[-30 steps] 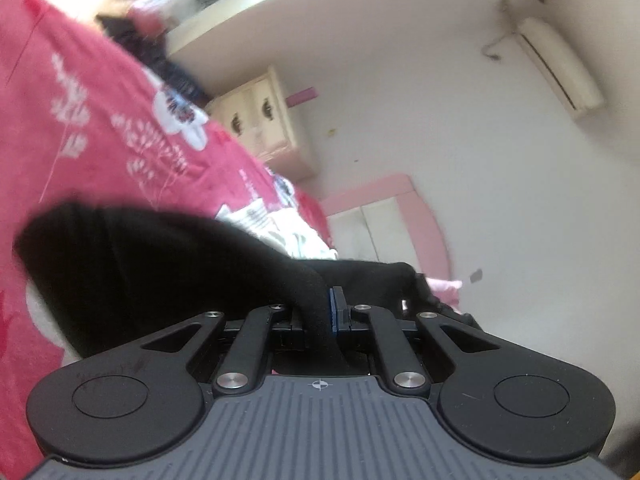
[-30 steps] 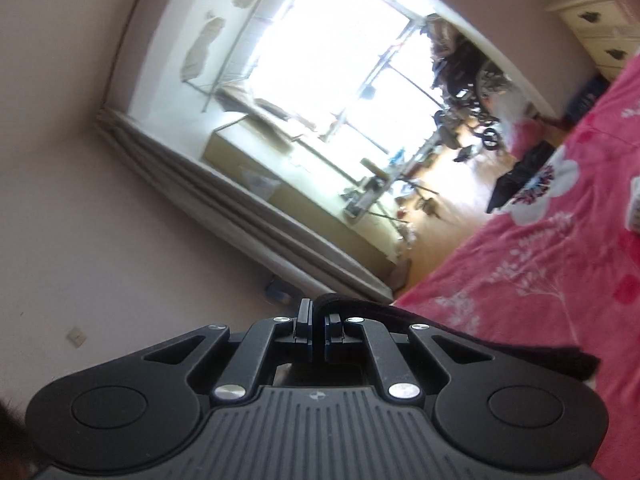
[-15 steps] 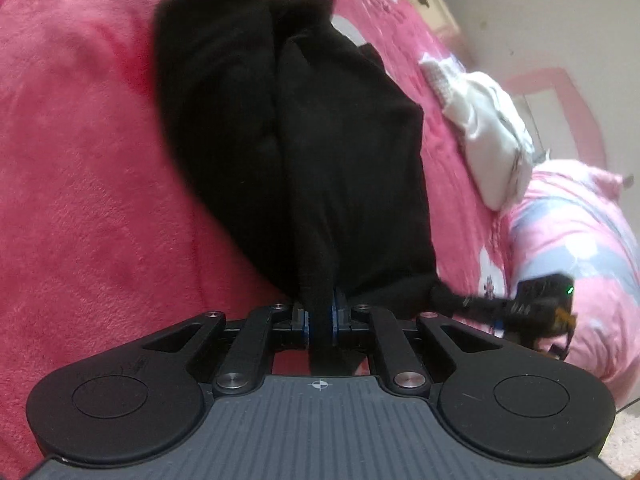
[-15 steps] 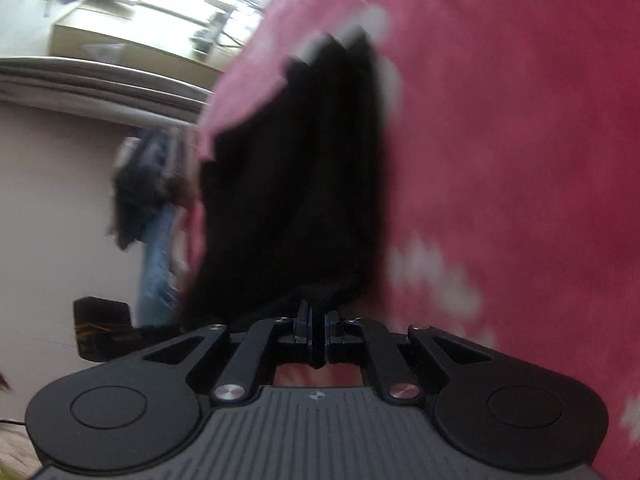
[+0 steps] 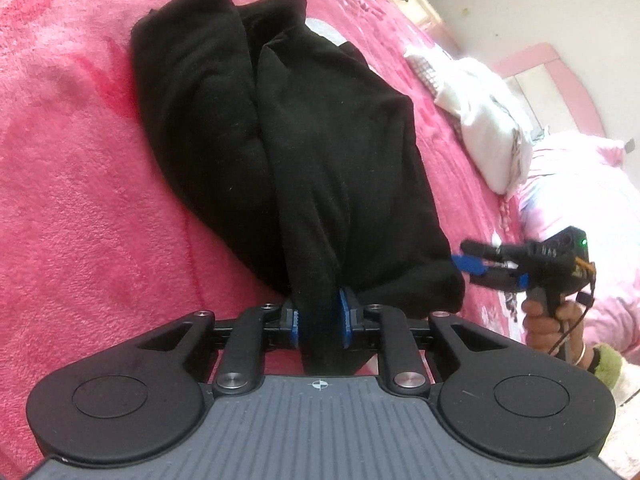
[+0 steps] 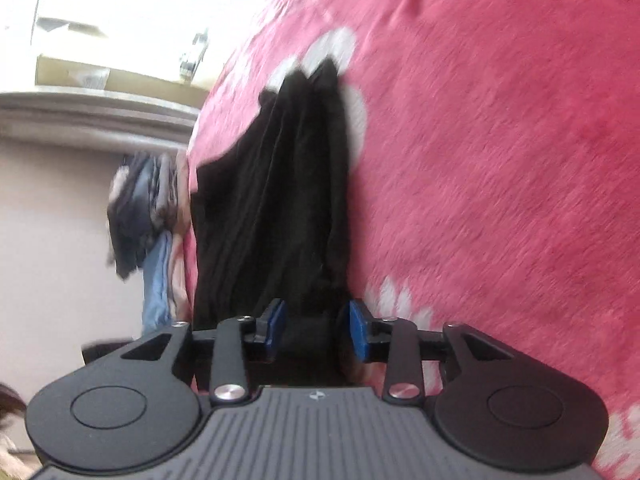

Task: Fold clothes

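Black garment (image 5: pixel 320 152) on pink blanket (image 5: pixel 72 184), between parted left claw (image 5: pixel 320 322) pads

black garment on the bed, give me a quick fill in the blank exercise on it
1. The garment lying on the blanket is ____ in colour.
2. The blanket is mostly ____.
3. The left gripper pads are ____ in colour.
4. Beyond the garment lies a pile of ____ cloth.

Missing: black; pink; blue; white
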Available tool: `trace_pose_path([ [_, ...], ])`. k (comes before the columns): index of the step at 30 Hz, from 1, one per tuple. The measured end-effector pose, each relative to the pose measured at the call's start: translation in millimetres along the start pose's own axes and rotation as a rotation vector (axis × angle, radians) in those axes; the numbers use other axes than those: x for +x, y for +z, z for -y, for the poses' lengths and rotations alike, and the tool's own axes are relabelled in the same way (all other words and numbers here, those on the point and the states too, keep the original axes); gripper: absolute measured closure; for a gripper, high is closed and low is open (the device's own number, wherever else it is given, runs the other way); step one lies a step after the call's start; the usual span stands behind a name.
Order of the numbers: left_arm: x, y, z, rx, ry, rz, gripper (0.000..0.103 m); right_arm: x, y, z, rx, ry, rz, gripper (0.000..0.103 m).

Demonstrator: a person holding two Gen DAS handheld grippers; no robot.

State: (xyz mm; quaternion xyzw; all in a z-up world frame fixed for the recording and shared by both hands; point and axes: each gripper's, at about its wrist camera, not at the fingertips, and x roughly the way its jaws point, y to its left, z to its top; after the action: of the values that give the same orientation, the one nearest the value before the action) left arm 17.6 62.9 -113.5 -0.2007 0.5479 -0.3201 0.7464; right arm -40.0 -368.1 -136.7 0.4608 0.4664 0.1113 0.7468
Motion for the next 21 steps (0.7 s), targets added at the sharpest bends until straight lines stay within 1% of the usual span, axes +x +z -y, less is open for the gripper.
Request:
trace_pose_path([
  [3,1.5,-2.2,0.9,0.012,0.008,0.004,0.081,1.0,15.8,0.0,-0.017,-0.033,0.032,0.061],
  [8,4.1,-2.9,1.5,0.006,0.01,0.006,0.078,34.1,39.2,-7.1,-0.054,-0.033,0.02,0.061],
  [16,6.3,-3.2,2.5,0.009,0.012,0.011,0.076,53.6,43.0,-21.5,-0.107,-0.009,0.009,0.062],
  [17,6.8,-3.4,2.2,0.007,0.011,0.011,0.076,56.0,43.4,-23.2,-0.114,-0.007,0.008,0.063],
  [18,7.6,-3.1,2.1,0.007,0.009,0.012,0.075,58.3,43.8,-25.0,-0.121,-0.004,0.006,0.067],
  [20,7.9,-3.3,2.8,0.009,0.009,0.014,0.074,64.5,44.4,-31.7,-0.149,-0.034,0.027,0.077],
  [21,7.9,-2.9,3.6,0.01,0.009,0.014,0.074,67.3,45.0,-34.0,-0.158,-0.054,0.038,0.089],
])
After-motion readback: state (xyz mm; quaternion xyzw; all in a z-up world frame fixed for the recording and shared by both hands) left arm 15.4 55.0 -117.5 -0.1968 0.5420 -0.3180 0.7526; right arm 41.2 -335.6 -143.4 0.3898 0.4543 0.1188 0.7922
